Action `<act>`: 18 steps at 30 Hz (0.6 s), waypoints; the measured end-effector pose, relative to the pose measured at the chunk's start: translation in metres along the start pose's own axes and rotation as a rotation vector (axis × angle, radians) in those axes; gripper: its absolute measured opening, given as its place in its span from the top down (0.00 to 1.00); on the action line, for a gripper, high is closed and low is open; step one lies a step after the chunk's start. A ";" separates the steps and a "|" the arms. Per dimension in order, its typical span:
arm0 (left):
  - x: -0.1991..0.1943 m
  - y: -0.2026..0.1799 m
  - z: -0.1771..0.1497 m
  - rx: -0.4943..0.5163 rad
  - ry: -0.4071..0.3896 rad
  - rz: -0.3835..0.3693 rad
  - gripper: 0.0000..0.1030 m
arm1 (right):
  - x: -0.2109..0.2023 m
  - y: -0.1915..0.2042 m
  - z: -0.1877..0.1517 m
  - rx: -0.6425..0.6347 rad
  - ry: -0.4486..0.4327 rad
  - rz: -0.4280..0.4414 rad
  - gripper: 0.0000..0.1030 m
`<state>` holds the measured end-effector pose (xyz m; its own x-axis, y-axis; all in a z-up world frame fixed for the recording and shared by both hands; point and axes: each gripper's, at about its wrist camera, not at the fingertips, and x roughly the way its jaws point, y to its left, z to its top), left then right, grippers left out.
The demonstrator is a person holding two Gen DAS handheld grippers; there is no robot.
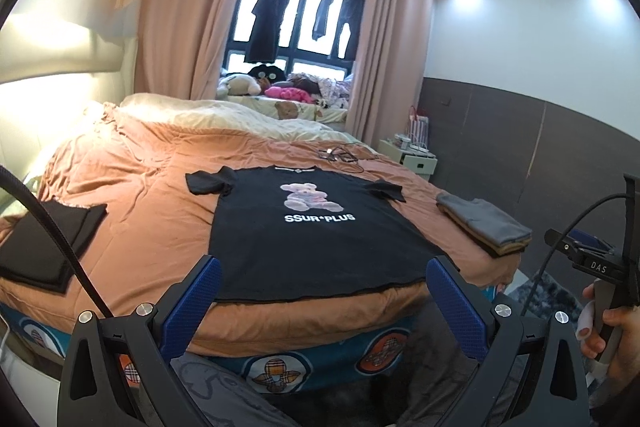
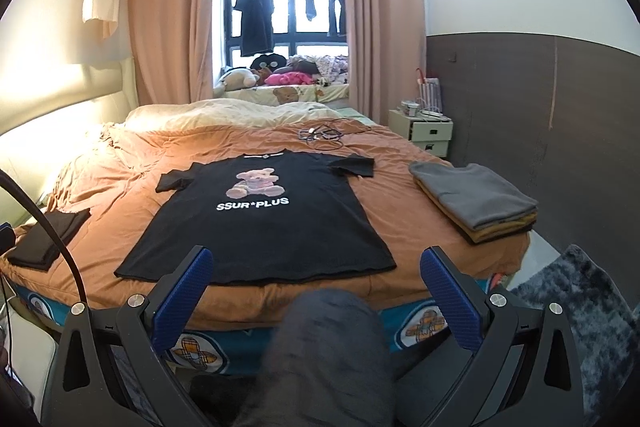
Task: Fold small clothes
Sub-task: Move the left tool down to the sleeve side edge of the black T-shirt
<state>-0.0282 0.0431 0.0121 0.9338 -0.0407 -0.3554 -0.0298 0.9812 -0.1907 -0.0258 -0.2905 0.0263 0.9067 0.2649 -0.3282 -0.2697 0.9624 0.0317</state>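
Note:
A black T-shirt with a teddy bear print and "SSUR*PLUS" lies flat, face up, on the orange bedspread, hem toward me; it also shows in the right wrist view. My left gripper is open and empty, held just off the bed's near edge in front of the shirt's hem. My right gripper is open and empty, also short of the hem, toward its right side. The right gripper's body also shows at the right edge of the left wrist view.
A stack of folded clothes, grey on top, sits at the bed's right edge. A folded black garment lies at the left edge. Cables lie beyond the shirt's collar. A nightstand and a grey rug are right of the bed.

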 end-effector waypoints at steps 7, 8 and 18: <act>0.026 0.030 0.019 -0.051 -0.001 0.059 0.00 | 0.051 0.005 0.029 -0.029 0.001 0.069 0.00; 0.030 0.034 0.021 -0.060 -0.001 0.063 0.00 | 0.063 0.007 0.035 -0.026 0.005 0.086 0.00; 0.082 0.091 0.053 -0.126 0.011 0.140 0.00 | 0.157 0.009 0.066 -0.026 0.063 0.163 0.00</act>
<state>0.0643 0.1392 0.0141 0.9134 0.0918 -0.3965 -0.2044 0.9460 -0.2516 0.1358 -0.2364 0.0368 0.8284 0.4122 -0.3794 -0.4206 0.9049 0.0648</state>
